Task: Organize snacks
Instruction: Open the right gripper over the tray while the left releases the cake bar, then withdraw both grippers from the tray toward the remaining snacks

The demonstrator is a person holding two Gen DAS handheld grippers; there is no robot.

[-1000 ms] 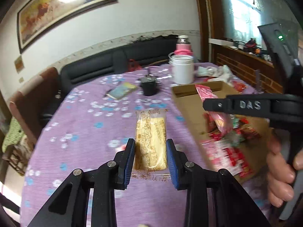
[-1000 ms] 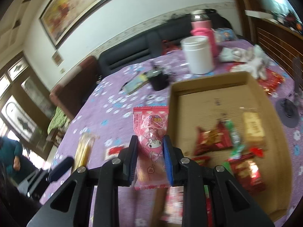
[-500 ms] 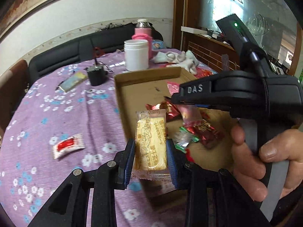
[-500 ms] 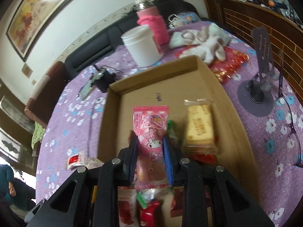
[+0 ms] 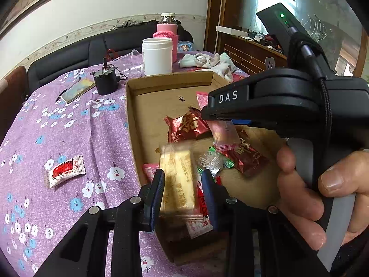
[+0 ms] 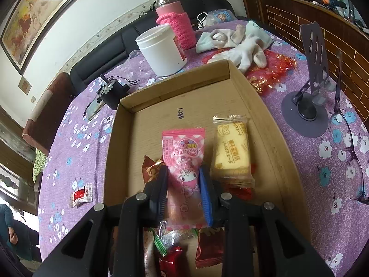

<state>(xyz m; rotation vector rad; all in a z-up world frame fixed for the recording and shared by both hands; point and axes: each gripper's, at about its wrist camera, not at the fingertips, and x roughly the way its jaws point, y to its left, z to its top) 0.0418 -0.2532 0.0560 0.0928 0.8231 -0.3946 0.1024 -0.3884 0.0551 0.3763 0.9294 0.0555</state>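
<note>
My left gripper (image 5: 183, 185) is shut on a yellow biscuit pack (image 5: 177, 180), which looks blurred, over the near left corner of the cardboard box (image 5: 161, 80). My right gripper (image 6: 183, 184) is shut on a pink cartoon snack pack (image 6: 184, 157) low over the middle of the box (image 6: 175, 87). From the left wrist view the right gripper (image 5: 207, 115) comes in from the right with the pink pack (image 5: 222, 132) hanging under it. A second yellow biscuit pack (image 6: 231, 152) and several red and green sweets (image 5: 186, 127) lie in the box. A small red-and-white packet (image 5: 65, 170) lies on the purple cloth to the left.
Behind the box stand a white jar (image 6: 161, 50), a pink knitted bottle (image 6: 175, 25) and a small black device (image 5: 106, 80). White socks (image 6: 239, 43), a phone stand (image 6: 306, 110) and glasses (image 6: 352, 166) lie to the right. A hand (image 5: 306, 196) holds the right gripper.
Both grippers have travelled from above the purple cloth to above the box and sunk lower, each still carrying its pack. In the last half second they have hardly moved.
</note>
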